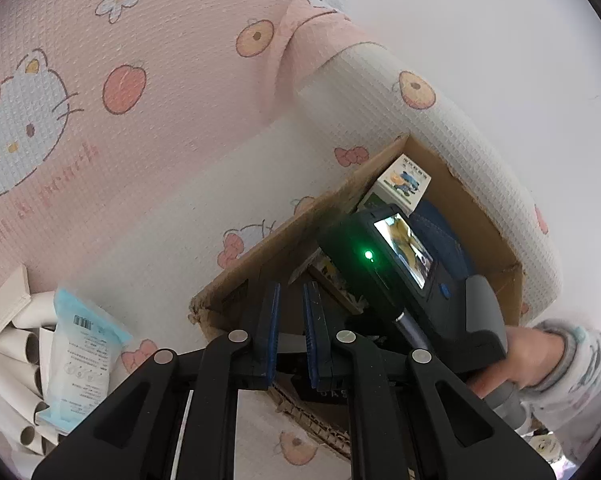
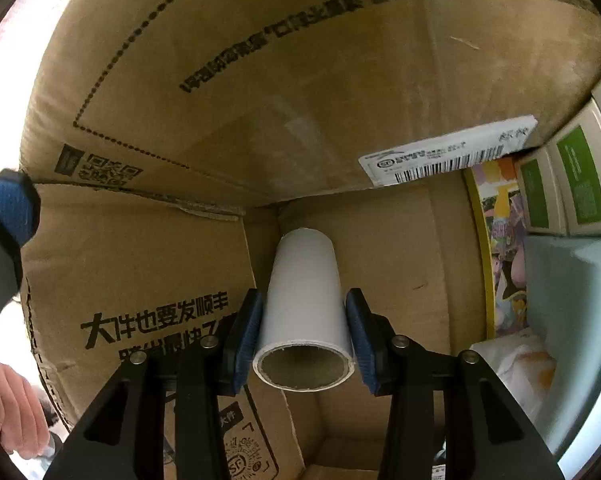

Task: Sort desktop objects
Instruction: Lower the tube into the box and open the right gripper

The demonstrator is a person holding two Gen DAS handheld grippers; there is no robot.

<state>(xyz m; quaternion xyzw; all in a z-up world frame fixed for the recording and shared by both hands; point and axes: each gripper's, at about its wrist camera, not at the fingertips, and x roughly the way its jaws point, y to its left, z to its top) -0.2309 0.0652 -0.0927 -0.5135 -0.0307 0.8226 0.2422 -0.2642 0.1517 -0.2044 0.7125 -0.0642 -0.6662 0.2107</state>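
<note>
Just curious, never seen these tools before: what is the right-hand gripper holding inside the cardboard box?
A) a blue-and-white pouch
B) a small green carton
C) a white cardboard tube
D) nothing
C: the right gripper has its blue pads pressed on either side of a white cardboard tube.

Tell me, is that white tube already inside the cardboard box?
Inside, though still held: the white tube is pinched by the right gripper, with the cardboard box walls around it.

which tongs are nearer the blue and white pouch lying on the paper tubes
Left. The left tongs hover just right of the pouch, empty. The right tongs are down inside the cardboard box, gripping a white tube.
</note>
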